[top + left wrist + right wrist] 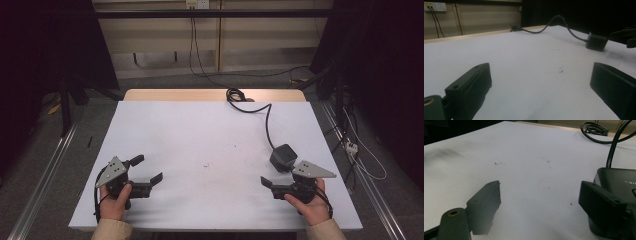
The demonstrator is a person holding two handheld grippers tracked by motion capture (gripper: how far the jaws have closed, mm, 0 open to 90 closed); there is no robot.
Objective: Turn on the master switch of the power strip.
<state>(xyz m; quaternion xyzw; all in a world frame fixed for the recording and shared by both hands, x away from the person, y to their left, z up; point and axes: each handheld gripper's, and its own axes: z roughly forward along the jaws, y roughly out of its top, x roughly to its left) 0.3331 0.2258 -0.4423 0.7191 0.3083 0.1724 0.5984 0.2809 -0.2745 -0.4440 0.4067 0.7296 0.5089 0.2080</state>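
Note:
A black power adapter (283,156) lies on the white tabletop (210,135) at the right, and its cable (267,125) runs to a coil (235,95) at the far edge. My right gripper (272,174) stands open just in front of the adapter, with nothing between its jaws. In the right gripper view, the adapter (621,177) sits just outside and behind the right-hand jaw of that gripper (540,187). My left gripper (149,169) rests open at the front left, jaws wide over bare table (524,57). The left gripper view looks past its own gripper (541,72) to the adapter (596,42) farther off.
Small dark specks (206,164) mark the middle of the tabletop. A wooden strip (175,94) borders the far edge. Metal rails (47,165) run along the floor on both sides, and loose cables (357,150) lie on the floor at the right.

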